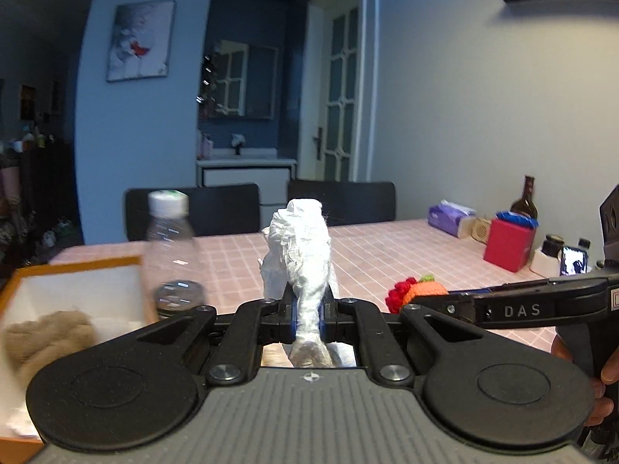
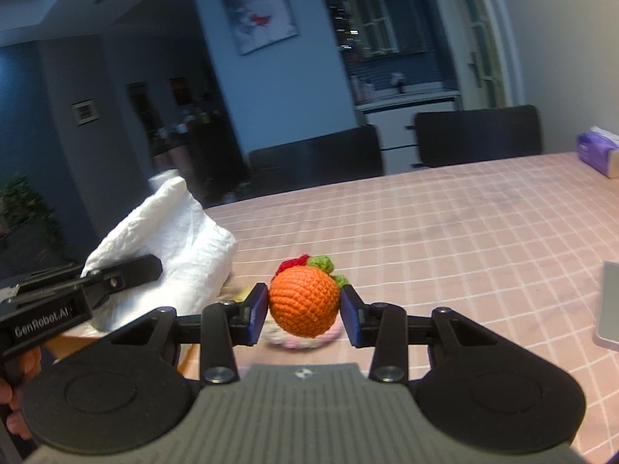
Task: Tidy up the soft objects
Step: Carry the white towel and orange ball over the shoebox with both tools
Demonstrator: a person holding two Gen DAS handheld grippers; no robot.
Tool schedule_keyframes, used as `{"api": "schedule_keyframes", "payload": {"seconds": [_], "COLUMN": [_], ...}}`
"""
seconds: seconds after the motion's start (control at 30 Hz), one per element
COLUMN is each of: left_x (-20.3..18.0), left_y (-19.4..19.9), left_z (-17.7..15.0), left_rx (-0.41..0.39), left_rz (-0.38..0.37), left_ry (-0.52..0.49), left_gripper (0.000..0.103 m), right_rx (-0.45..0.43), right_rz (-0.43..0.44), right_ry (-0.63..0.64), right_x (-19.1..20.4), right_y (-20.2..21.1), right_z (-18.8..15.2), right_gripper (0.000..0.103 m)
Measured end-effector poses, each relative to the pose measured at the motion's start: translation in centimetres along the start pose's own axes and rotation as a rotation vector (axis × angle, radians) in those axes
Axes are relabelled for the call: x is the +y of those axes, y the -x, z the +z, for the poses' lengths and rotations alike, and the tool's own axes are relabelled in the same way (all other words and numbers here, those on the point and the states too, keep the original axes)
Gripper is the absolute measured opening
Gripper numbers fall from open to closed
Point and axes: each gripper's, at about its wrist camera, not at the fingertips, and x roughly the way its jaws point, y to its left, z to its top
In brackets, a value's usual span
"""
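Already a beige plush lies in the orange box at near left, while the left gripper pinches white tissue and the right gripper clamps a crochet orange, both unplaced.

Mounted behind the left gripper, looking forward and slightly down across a pink checked table toward dark chairs. Similarly mounted on the right gripper, close over its fingers. Shared between both: table, chairs, wall picture, each other's gripper.
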Motion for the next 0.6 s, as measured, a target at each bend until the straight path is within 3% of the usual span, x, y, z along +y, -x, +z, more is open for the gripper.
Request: {"api": "schedule_keyframes", "payload": {"seconds": [0.43, 0.6], "left_x": [8.2, 10.6], "left_y": [6.7, 6.0], "left_z": [1.3, 1.0], "left_rx": [-0.075, -0.023], "left_rz": [0.271, 0.323], "left_ry": [0.036, 0.054], "left_gripper": [0.010, 0.010], "right_rx": [0.022, 0.081], "right_rz": [0.190, 0.276], "right_ry": [0.142, 0.174], "right_x": [7.7, 10.8], "right_y": [-2.6, -5.6], "right_z": [1.4, 1.5], "right_gripper": [0.040, 0.040]}}
